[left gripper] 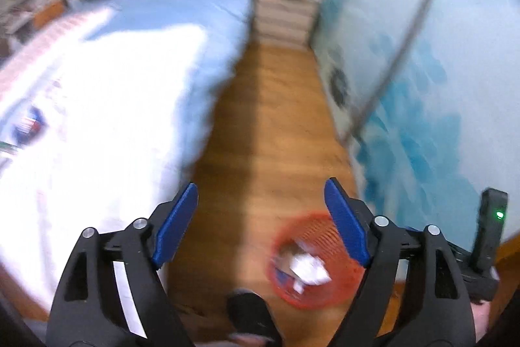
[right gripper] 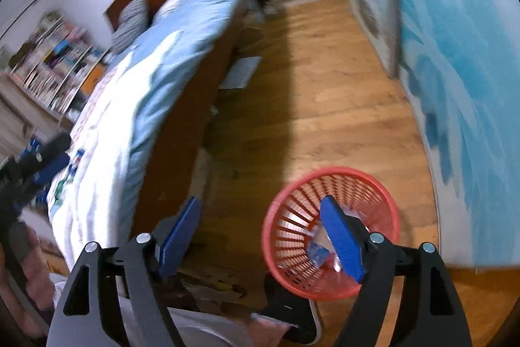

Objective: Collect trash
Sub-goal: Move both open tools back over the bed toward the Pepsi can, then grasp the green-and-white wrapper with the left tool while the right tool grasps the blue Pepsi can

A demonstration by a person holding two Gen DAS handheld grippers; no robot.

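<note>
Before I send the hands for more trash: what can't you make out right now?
- Basket contents: right wrist view, the near finger covers part; left wrist view, white paper blurred.
- Floor along the bed: dark shadow, litter unclear.
- Bed top: left wrist view, overexposed and blurred.
- Left gripper and right gripper: open, nothing between the fingers.

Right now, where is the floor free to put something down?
Free: the wood floor between the bed and the blue wall, beyond the red basket. Crowded: the strip along the bed's side, with papers.
</note>
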